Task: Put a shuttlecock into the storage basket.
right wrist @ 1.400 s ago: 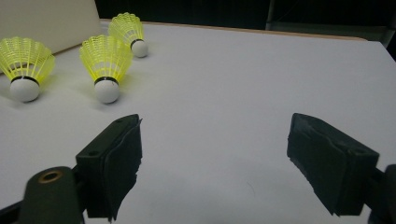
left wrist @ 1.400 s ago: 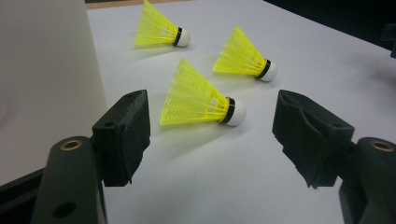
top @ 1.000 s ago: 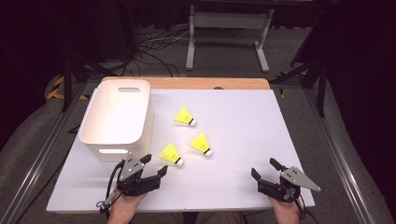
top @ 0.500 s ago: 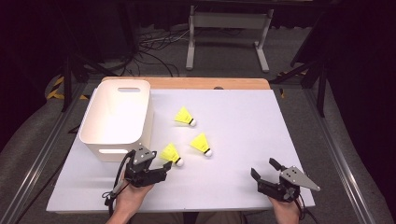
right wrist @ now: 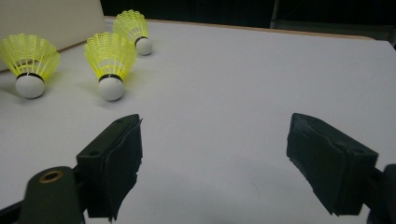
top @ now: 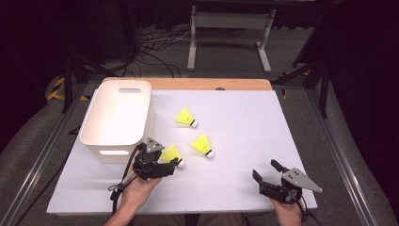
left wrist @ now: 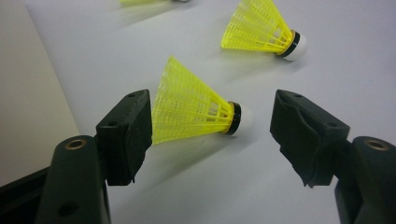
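Three yellow shuttlecocks with white corks lie on the white table. The nearest shuttlecock (top: 171,154) (left wrist: 196,109) lies on its side between the jaws of my left gripper (top: 168,162) (left wrist: 212,123), which is open; the left jaw is close to the skirt, the right jaw stands apart from the cork. A second shuttlecock (top: 203,145) (left wrist: 261,30) and a third (top: 186,117) lie farther off. My right gripper (top: 266,170) (right wrist: 215,154) rests open near the front right, with bare table between its jaws. Its view shows the shuttlecocks (right wrist: 111,60) at far left.
A white plastic bin (top: 117,117) (left wrist: 28,93) stands at the left of the table (top: 244,117), just beside my left gripper. A wooden strip (top: 188,84) runs along the table's far edge. A metal stand (top: 226,23) and cables lie on the floor beyond.
My left gripper has moved forward and to the right, bringing its open jaws to either side of the nearest shuttlecock. The right gripper has stayed in place.
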Demonstrator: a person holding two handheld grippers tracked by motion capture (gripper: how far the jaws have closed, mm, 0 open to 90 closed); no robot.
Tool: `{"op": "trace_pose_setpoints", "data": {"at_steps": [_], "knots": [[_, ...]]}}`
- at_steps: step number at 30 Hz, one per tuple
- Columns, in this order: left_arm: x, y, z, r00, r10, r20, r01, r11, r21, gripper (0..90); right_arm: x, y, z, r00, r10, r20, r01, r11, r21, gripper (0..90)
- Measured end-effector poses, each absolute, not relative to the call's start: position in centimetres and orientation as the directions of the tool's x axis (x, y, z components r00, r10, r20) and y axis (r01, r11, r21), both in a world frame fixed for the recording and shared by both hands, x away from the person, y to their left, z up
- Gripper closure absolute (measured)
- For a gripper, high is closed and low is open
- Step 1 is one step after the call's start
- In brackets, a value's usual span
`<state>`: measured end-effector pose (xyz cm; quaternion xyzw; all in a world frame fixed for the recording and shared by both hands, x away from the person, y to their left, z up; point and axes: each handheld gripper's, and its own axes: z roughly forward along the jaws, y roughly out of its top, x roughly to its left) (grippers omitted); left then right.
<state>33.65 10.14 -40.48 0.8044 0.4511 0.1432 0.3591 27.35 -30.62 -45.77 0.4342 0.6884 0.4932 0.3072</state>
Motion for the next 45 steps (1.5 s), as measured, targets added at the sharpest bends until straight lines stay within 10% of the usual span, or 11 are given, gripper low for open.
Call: {"op": "trace_pose_setpoints", "data": {"at_steps": [45], "knots": [[37.4, 8.8, -41.4, 0.523, 0.839, -0.151, 0.738, -0.357, 0.573, 44.6, 27.5, -30.4, -45.8, -0.443, 0.897, 0.002, 0.308, 0.150, 0.940, 19.2]]}}
